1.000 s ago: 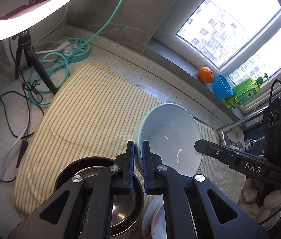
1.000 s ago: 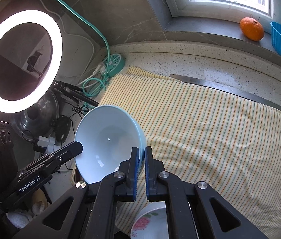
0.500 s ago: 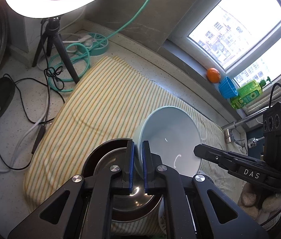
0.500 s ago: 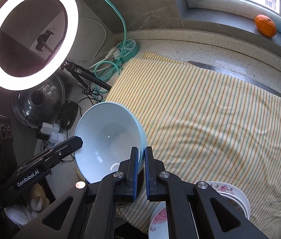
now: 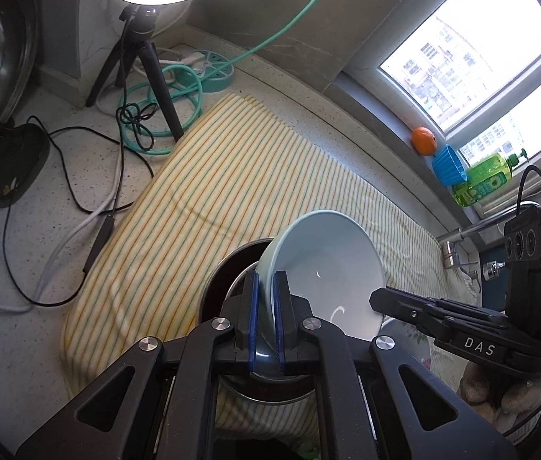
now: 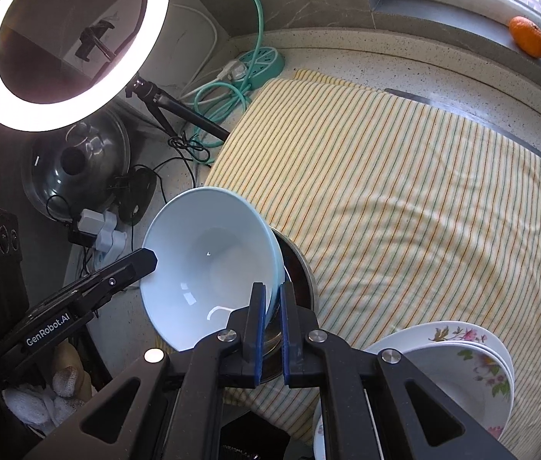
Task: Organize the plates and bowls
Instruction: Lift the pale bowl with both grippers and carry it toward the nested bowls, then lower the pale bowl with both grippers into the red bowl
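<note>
**Pale blue bowl pinched at both rims above a metal pan**

Pale blue and glossy, the bowl [image 5: 324, 268] hangs tilted between two tools, each clamped narrow on an opposite edge. The left gripper [image 5: 265, 318] bites the rim with its blue pads [image 5: 253, 306] either side of the thin wall; the right gripper [image 6: 272, 326] does the same on the far rim. In the left wrist view the right tool appears as a black arm reaching in from the right, and the gloved hand [image 5: 500, 395] behind it is mostly cut off by the frame edge. The bowl's inside is plain, with a few small white glints and a shallow flat bottom.

Directly under the bowl sits a dark round pan [image 6: 297, 268] with a metal rim, largely hidden by the bowl and the tool bodies, so its contents cannot be made out. Whether the bowl touches the pan is unclear. To the lower right in the right wrist view, a stack of white floral bowls [image 6: 469, 360] is partly covered by the gripper frame; how many lie there is hard to tell.

All rest on a yellow striped cloth [image 6: 404, 191] spread over a speckled counter [image 5: 59, 176]. Farther back stand a ring light [image 6: 67, 42] on a black tripod, a teal power strip [image 6: 263, 65] with coiled cable, and a steel lid [image 6: 75, 168]. On the sill sit an orange [image 5: 423, 140], a blue cup [image 5: 448, 165] and a green bottle [image 5: 485, 184], the window beyond blown out white.
</note>
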`<state>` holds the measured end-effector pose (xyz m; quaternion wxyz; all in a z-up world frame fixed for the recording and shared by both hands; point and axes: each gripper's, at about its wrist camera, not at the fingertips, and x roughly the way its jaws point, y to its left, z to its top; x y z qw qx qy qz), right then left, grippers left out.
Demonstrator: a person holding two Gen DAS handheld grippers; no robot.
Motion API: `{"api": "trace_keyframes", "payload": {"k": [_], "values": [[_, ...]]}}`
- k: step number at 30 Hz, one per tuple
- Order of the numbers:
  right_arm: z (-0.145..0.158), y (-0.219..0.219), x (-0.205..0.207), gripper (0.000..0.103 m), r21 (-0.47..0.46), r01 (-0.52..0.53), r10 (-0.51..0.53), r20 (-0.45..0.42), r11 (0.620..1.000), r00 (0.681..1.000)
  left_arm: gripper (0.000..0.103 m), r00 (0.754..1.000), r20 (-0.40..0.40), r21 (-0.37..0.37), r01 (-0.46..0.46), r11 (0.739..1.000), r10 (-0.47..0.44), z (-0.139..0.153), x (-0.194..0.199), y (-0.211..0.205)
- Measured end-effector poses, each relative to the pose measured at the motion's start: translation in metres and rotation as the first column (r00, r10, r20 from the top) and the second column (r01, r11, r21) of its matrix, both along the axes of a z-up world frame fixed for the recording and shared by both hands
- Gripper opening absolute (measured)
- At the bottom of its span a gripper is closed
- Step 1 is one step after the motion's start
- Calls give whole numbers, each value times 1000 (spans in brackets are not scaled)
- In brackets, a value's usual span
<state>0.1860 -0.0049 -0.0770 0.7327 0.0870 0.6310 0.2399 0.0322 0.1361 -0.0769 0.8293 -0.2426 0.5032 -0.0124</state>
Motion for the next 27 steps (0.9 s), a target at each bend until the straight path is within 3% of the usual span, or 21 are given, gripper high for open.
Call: {"api": "trace_keyframes", "payload": {"k": [27], "values": [[-31,9,-12,7,-39,-2,-1,-53,999,999,6,997,-80,-8,17,1000,-18,-30,-10,2]]}}
